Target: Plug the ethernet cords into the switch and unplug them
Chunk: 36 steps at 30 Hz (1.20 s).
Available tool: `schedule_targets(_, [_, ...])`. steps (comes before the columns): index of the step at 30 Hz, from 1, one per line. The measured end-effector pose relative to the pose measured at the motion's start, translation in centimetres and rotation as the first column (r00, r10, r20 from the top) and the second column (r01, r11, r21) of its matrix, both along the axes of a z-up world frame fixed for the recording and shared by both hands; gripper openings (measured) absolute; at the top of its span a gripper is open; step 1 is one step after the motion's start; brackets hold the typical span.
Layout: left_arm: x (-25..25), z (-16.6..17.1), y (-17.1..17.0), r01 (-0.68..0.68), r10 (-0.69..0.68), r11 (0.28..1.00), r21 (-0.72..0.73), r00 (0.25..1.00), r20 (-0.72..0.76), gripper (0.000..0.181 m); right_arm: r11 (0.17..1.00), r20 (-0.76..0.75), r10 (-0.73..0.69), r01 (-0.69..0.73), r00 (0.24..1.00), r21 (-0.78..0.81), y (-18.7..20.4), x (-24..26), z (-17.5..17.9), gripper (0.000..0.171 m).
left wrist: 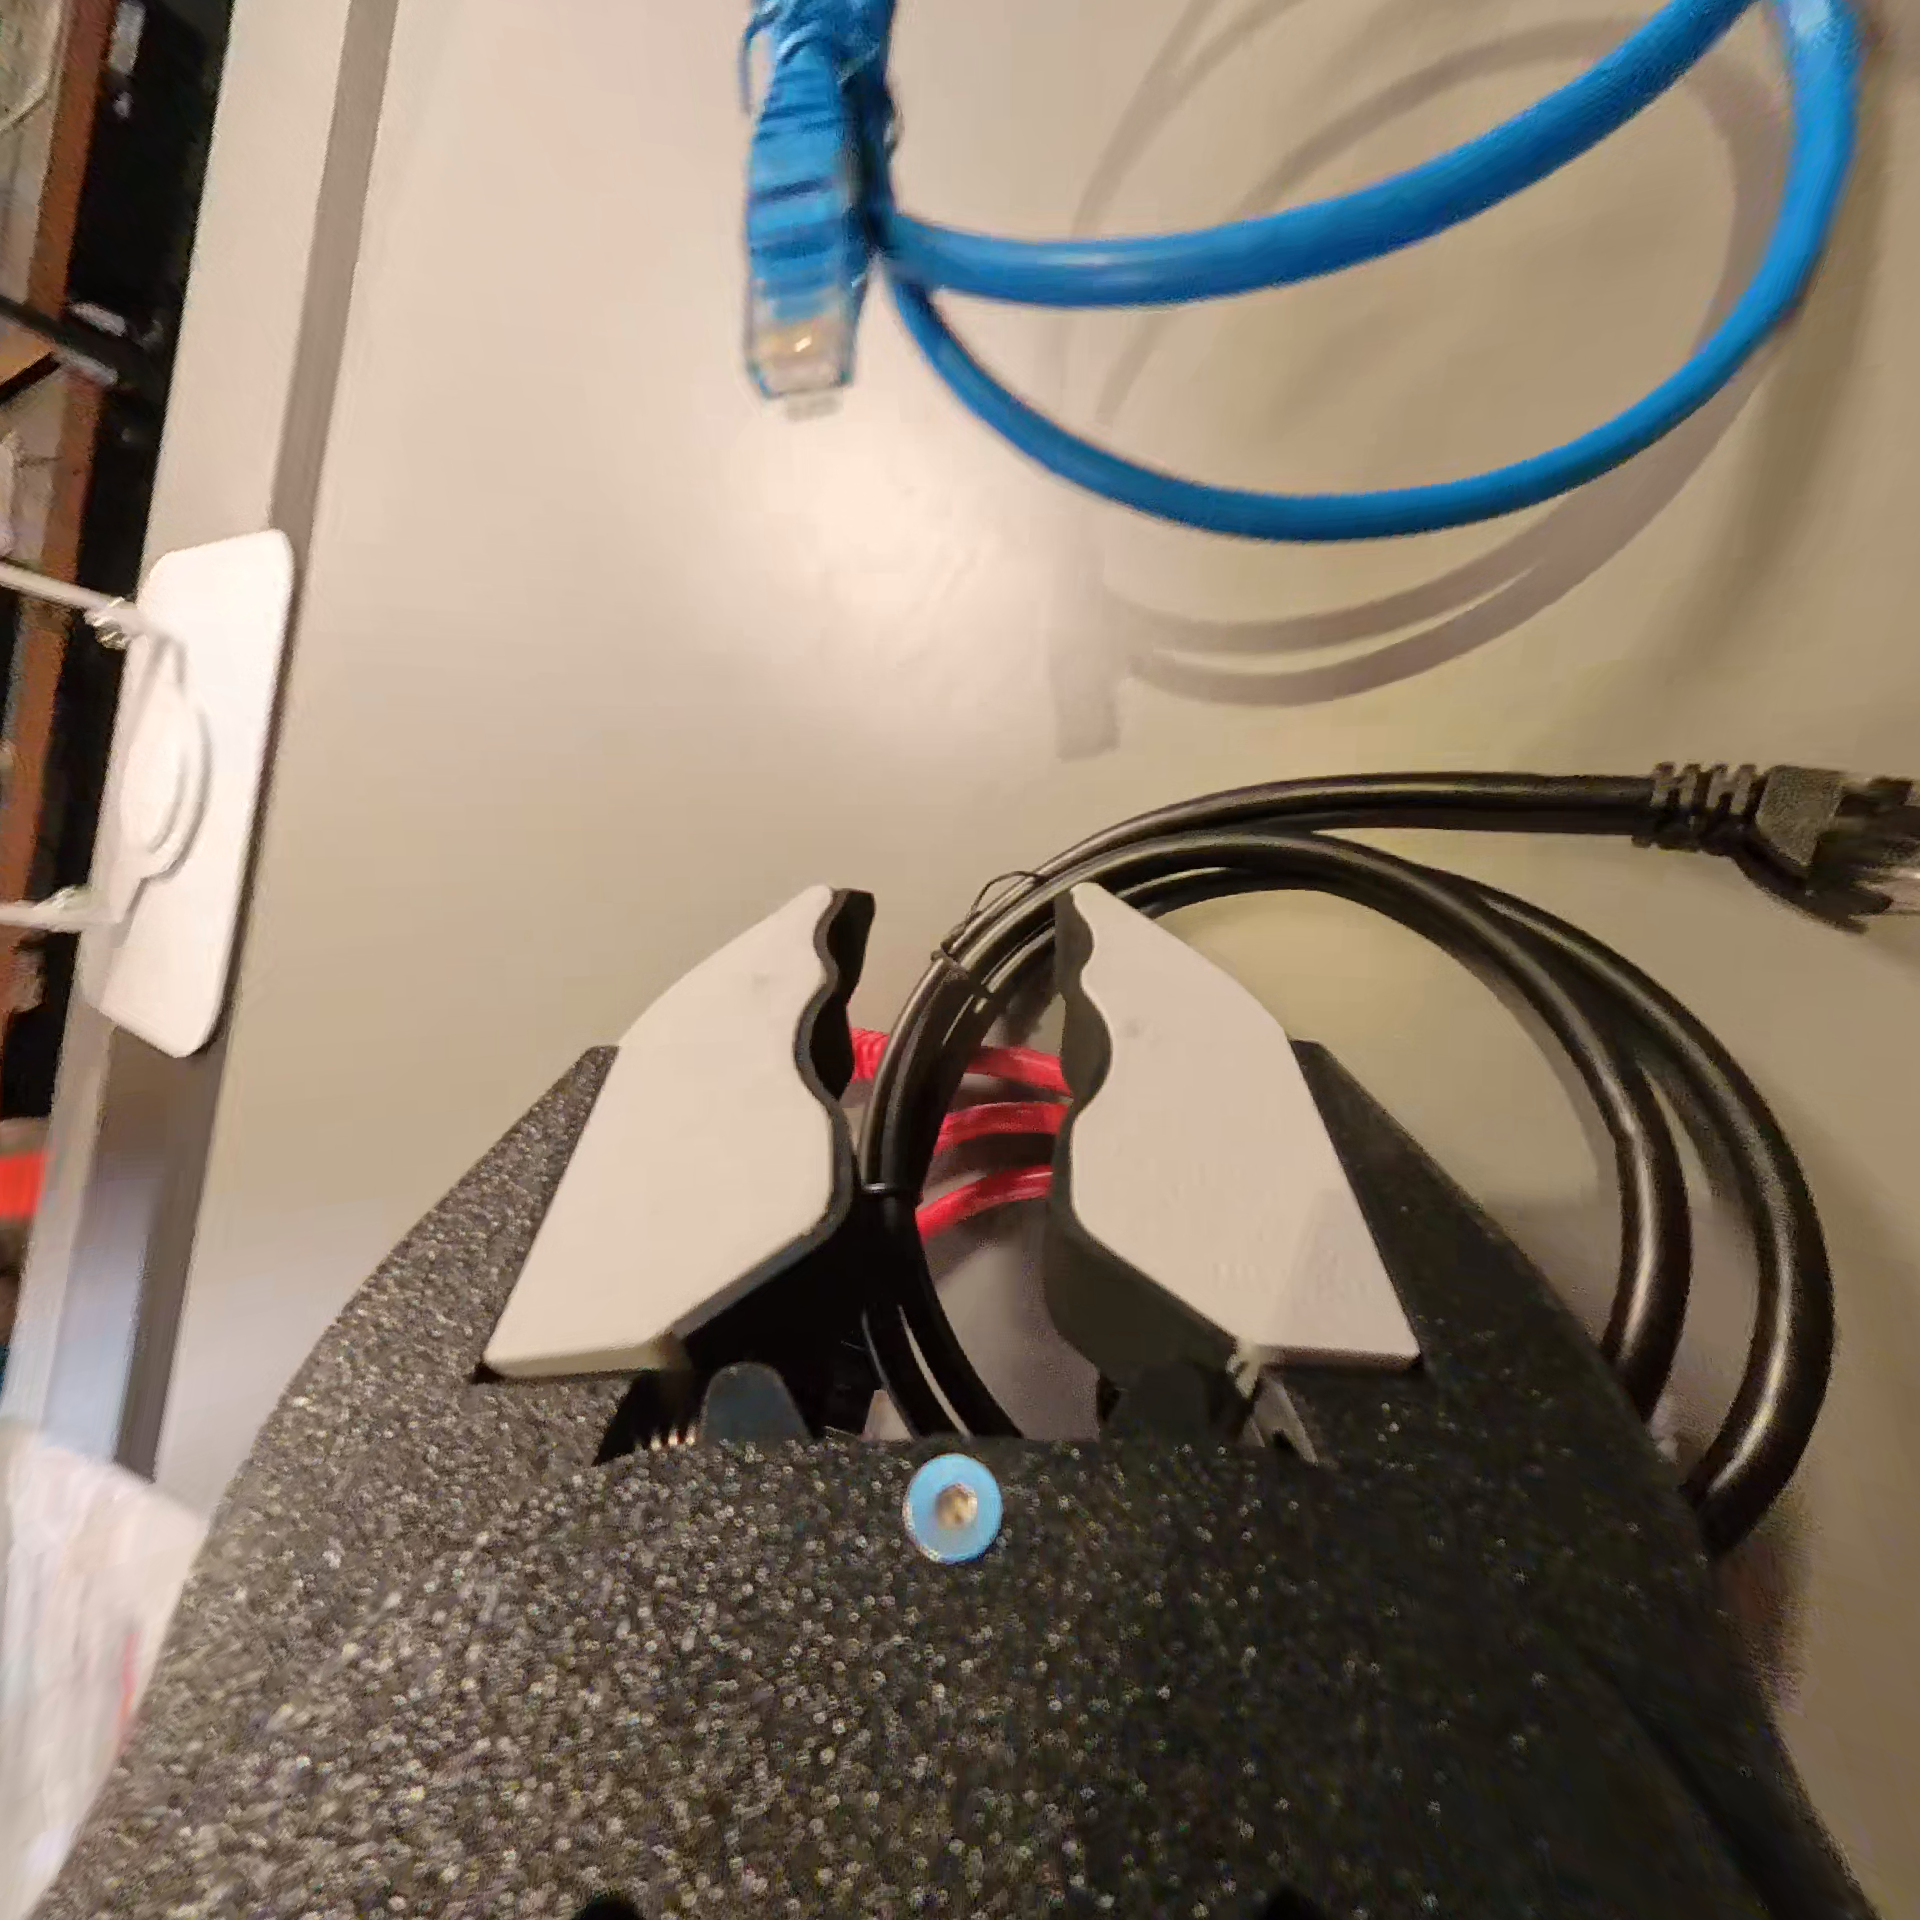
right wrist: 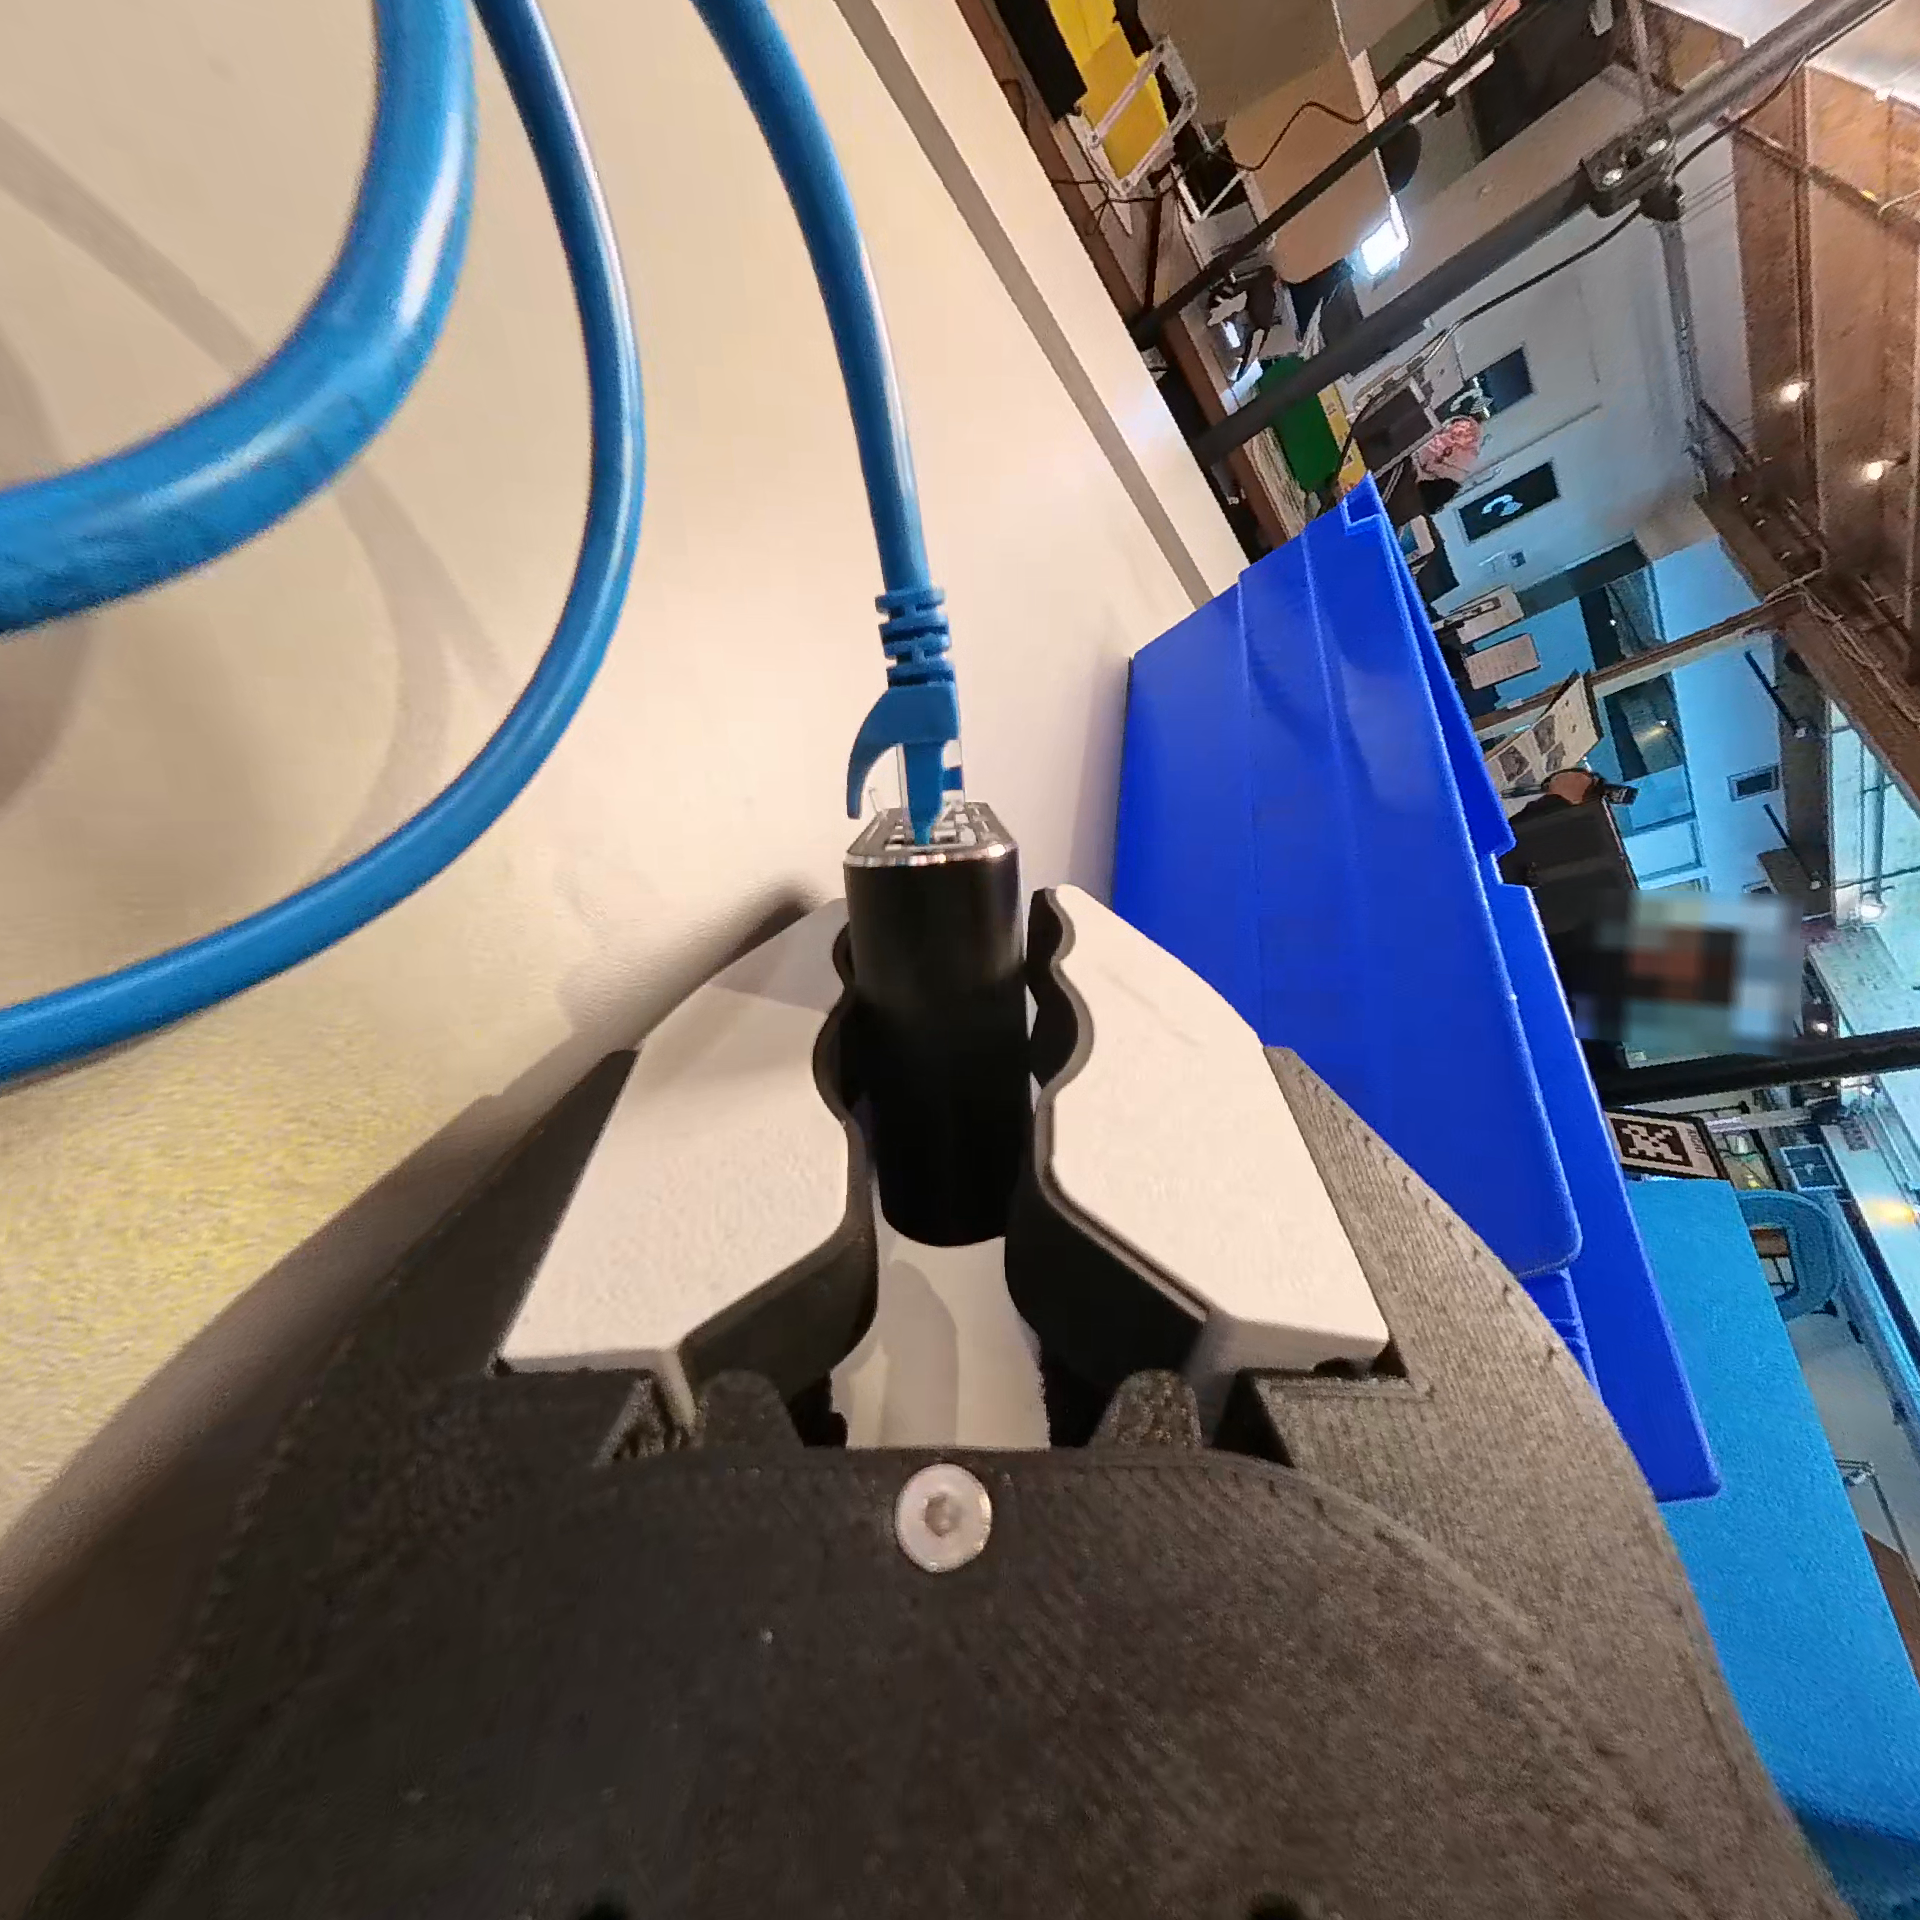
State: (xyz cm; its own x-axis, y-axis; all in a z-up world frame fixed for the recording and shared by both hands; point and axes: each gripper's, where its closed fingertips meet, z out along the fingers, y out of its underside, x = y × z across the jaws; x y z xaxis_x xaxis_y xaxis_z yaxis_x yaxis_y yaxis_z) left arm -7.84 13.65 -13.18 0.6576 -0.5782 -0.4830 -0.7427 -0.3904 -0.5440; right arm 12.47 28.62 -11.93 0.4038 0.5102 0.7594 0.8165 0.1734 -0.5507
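In the right wrist view my right gripper [right wrist: 938,920] is shut on a small black switch [right wrist: 932,1049] and holds it above the cream table [right wrist: 312,987]. A blue ethernet plug [right wrist: 916,717] sits in the switch's port end, and its blue cord [right wrist: 592,416] loops away to the left. In the left wrist view my left gripper [left wrist: 963,906] is open over a coiled black ethernet cord [left wrist: 1621,1049] tied with thin wire; its plug [left wrist: 1808,836] lies to the right. A red cord [left wrist: 997,1127] lies under the coil. The blue cord's free plug [left wrist: 800,260] hangs ahead, blurred.
A blue plastic bin [right wrist: 1351,883] stands at the right of the table, close to my right gripper. A white adhesive plate with a wire hook [left wrist: 197,779] is stuck at the table's left edge. Shelves and workshop clutter lie beyond the table.
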Motion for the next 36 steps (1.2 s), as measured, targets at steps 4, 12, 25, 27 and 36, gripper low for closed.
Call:
schedule_targets(4, [-1.6,1.7,0.5,-0.049,0.057,0.994,0.097,0.995,-0.087,0.040,1.000,-0.001,0.002,-0.002,1.000,-0.002,0.0,0.0,0.0,0.029])
schedule_targets(12, [5.4,4.3,-3.0,0.360,-0.369,0.927,0.106,0.925,0.091,0.036,1.000,-0.002,0.002,-0.002,1.000,-0.006,0.0,0.0,0.0,0.029])
schedule_targets(25, [5.8,-0.6,-3.8,0.475,-0.626,0.767,-0.430,0.700,-0.343,0.030,1.000,-0.006,0.007,-0.007,1.000,-0.013,0.0,-0.1,-0.1,0.029])
schedule_targets(27, [6.4,-1.4,-3.9,0.507,-0.669,0.733,-0.453,0.655,-0.351,0.032,1.000,-0.007,0.007,-0.007,1.000,-0.015,-0.1,-0.1,-0.1,0.029])
schedule_targets(36, [7.5,-1.8,-4.2,0.532,-0.687,0.712,-0.458,0.663,-0.299,0.013,1.000,-0.006,0.015,-0.015,1.000,-0.012,-0.1,-0.2,-0.1,0.029])
